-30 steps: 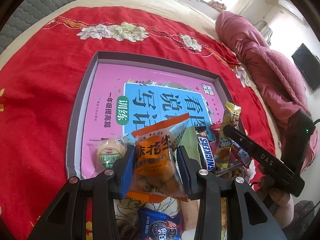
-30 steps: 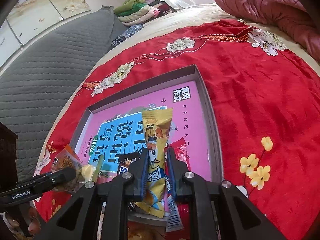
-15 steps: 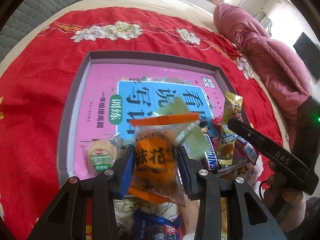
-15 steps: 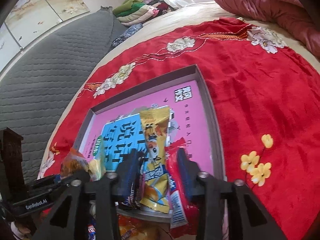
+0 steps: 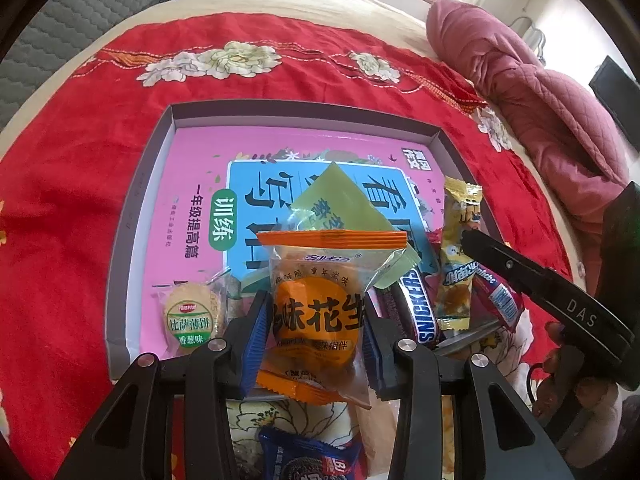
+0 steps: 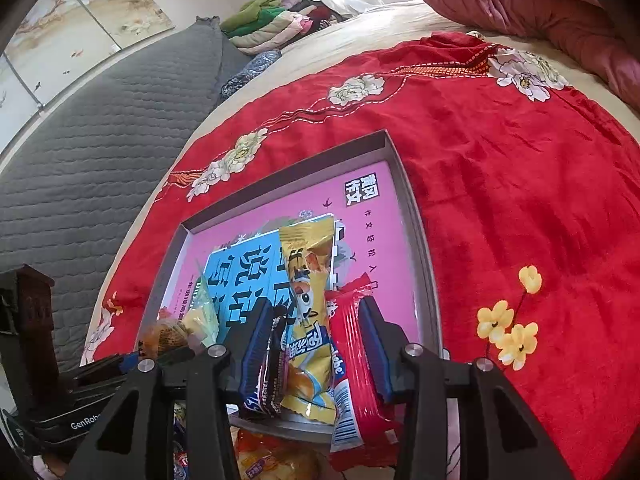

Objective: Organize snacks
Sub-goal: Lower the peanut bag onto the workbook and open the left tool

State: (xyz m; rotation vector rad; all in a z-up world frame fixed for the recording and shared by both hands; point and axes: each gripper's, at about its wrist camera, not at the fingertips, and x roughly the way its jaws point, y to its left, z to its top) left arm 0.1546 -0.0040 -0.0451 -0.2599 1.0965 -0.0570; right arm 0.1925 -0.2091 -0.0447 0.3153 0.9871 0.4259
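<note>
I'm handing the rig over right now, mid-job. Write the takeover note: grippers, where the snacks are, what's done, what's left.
Left gripper: shut on the orange peanut packet, over the tray's near edge.
Right gripper: open; the yellow snack stick lies loose between its fingers.
Done: in the tray are the yellow stick, Snickers bar, red bar, green packet and round cracker.
Left: set the orange packet down; a blue packet and others lie outside the near edge.

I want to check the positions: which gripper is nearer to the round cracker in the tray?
Left. The left gripper, shut on an orange snack bag, is right beside the round cracker. The right gripper sits at the tray's opposite side.
</note>
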